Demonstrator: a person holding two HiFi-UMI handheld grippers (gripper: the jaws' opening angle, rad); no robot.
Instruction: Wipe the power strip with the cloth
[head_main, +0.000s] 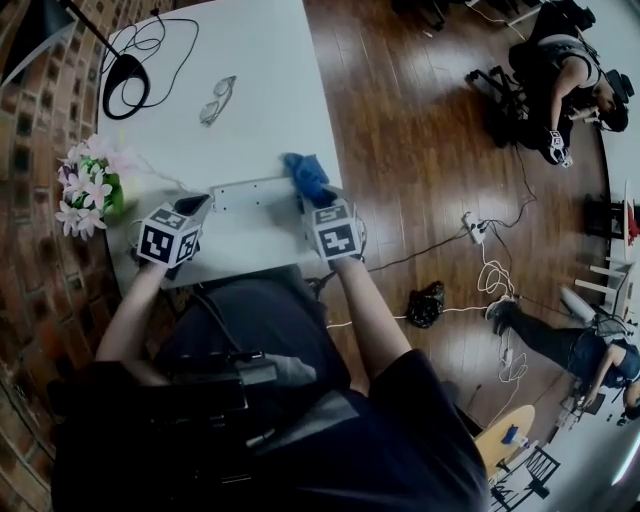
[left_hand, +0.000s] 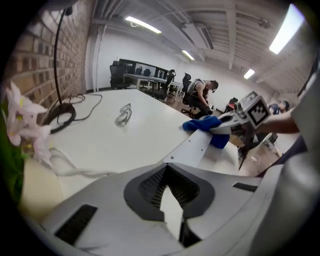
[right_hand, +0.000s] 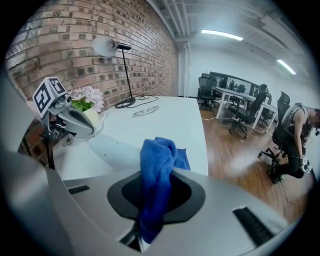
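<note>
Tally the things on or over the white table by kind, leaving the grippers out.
power strip: 1
blue cloth: 1
glasses: 1
desk lamp: 1
potted flowers: 1
Total: 5

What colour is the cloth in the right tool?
The cloth is bright blue. It shows best in the right gripper view.

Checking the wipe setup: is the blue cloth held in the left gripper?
No, the blue cloth is clamped between the right gripper's jaws.
</note>
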